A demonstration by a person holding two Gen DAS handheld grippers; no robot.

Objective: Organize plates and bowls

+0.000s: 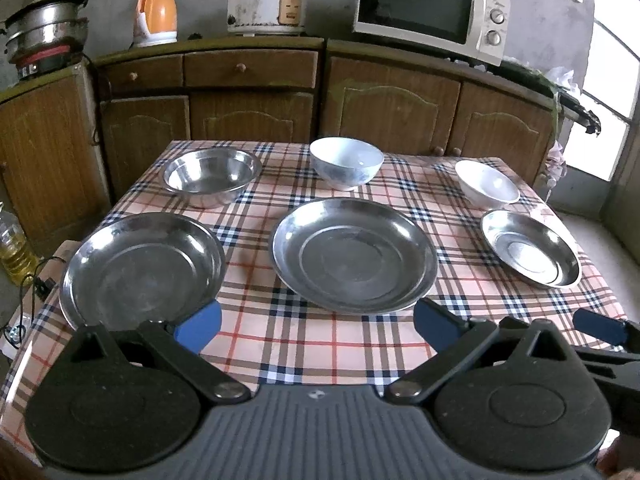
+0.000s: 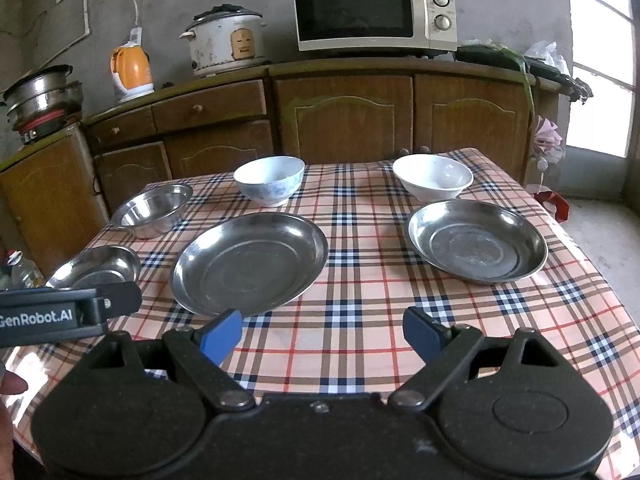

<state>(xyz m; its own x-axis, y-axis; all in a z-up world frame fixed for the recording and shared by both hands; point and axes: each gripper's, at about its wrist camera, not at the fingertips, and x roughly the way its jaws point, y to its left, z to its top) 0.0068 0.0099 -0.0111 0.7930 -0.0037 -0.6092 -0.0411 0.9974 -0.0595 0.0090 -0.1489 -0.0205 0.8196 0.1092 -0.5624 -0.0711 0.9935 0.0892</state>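
- Both grippers hover low over the near edge of the worktop, and neither holds anything. The left gripper has its jaws spread wide; the right gripper likewise stands wide apart and empty.
- Nothing is stacked yet. Three steel plates lie in a near row: the left plate, the middle plate and the right plate. Behind them stand a steel bowl, a patterned bowl and a white bowl, each well apart from the others.
- The plates are shallow, with thin, sloped, shiny rims. A pinch on such a rim could slide off, and the plate would probably drop back with a clatter or skid.
- The checked cloth looks glossy, so a finger pushed under a rim may shove the plate forward instead of lifting it. It might also drag the cloth and shift everything on it.
- The left plate sits close to the worktop's left edge, just beside the left gripper's blue pad. A nudge outward could tip it over the side.
- The two pale bowls look like ceramic or melamine; I cannot tell which. Set down hard into a steel plate or into each other, they could chip.
- The grippers are near each other, and reaching for the middle plate together risks a collision.
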